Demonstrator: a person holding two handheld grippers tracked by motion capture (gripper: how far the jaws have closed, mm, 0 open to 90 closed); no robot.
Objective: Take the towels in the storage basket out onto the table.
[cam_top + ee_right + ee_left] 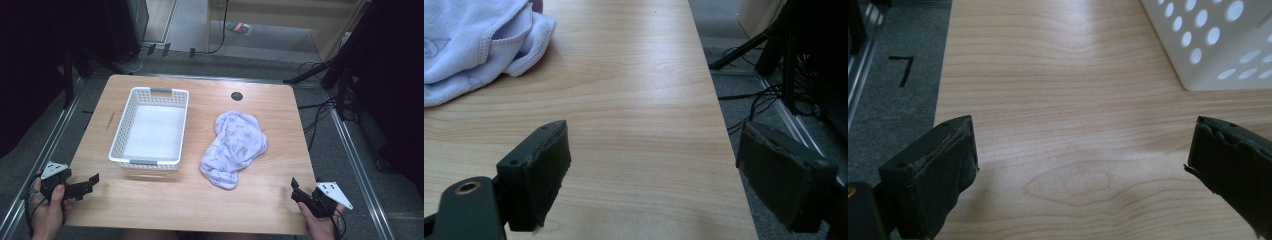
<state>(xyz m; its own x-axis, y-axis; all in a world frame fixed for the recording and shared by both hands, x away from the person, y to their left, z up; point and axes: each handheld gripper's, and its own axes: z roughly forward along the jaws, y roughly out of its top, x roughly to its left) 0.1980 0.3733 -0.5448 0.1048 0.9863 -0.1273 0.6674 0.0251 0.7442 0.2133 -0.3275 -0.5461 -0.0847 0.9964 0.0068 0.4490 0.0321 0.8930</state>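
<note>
A pale lilac printed cloth (233, 147) lies crumpled right of the table's middle; its hem (479, 40) shows at the top left of the right gripper view. A white perforated basket (150, 127) stands empty left of the cloth, and its corner (1218, 45) appears at the top right of the left gripper view. My left gripper (92, 182) rests open at the table's front left corner, short of the basket. My right gripper (296, 189) is open at the front right corner, apart from the cloth. Nothing lies between either pair of jaws.
The wooden table (200, 210) has a round cable hole (236, 96) at the back. Grey floor and metal rails run along both sides. Dark stands and cables (345, 95) crowd the right side, and the table's right edge (719, 125) runs between my right jaws.
</note>
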